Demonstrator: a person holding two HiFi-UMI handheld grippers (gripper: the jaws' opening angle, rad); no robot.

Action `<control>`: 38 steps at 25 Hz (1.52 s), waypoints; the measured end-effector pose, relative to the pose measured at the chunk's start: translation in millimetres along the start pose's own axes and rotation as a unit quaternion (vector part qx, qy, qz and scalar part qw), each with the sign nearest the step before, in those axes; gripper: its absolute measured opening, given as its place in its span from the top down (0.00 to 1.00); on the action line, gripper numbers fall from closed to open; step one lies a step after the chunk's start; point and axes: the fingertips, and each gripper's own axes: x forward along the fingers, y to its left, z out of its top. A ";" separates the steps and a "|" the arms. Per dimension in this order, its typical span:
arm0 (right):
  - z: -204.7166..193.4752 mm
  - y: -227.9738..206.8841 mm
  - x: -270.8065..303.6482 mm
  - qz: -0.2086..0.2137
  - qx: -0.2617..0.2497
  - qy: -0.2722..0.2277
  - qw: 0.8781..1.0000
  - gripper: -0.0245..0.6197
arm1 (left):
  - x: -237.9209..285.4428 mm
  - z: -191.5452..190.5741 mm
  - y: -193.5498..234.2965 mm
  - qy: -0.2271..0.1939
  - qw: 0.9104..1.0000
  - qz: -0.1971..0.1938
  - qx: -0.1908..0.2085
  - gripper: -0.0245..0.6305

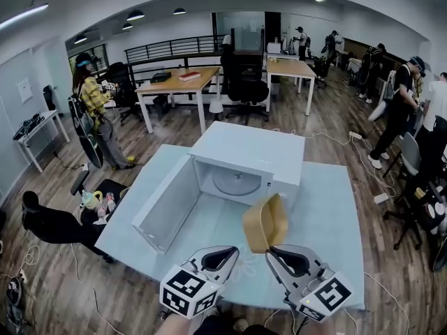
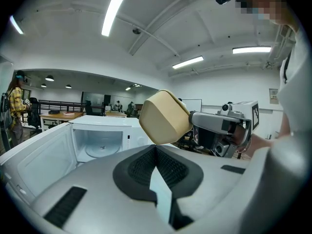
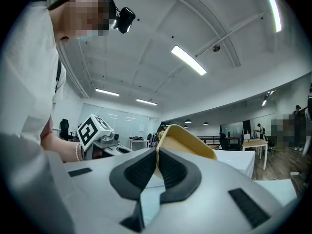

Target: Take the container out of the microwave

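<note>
Clearly out of the oven, the tan container point(image 1: 265, 223) hangs in the air just in front of the microwave's point(image 1: 251, 149) open cavity, above the pale surface point(image 1: 328, 215) and touching neither. It is tipped onto its side, with its squared base turned toward the left tool point(image 1: 222, 257). The right tool point(image 1: 278, 255) pinches the container by its rim. In the right gripper view the two dark pads point(image 3: 171, 167) press on either side of the thin yellow edge. The left tool has its pads pressed together with nothing between them, and it sits near and to the left of the container, apart from it.

The microwave stands at the far middle of the surface. Its door point(image 1: 164, 204) is swung wide to the left, and the round turntable point(image 1: 236, 182) shows inside the white cavity. Beyond the surface, wooden desks point(image 1: 178, 82) and a black office chair point(image 1: 246, 86) stand on the plank floor. One person point(image 1: 94, 107) stands at far left, and others are at far right.
</note>
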 end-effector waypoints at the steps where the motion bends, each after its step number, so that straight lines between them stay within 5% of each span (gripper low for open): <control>1: -1.2 1.1 -0.3 0.001 -0.001 0.004 1.000 0.92 | 0.6 0.3 -0.5 0.000 1.000 -0.001 -0.001 0.95; 38: -5.7 27.2 7.5 -0.002 -0.036 0.028 0.999 0.92 | -8.4 -8.9 4.0 -0.011 1.000 -0.012 -0.015 0.95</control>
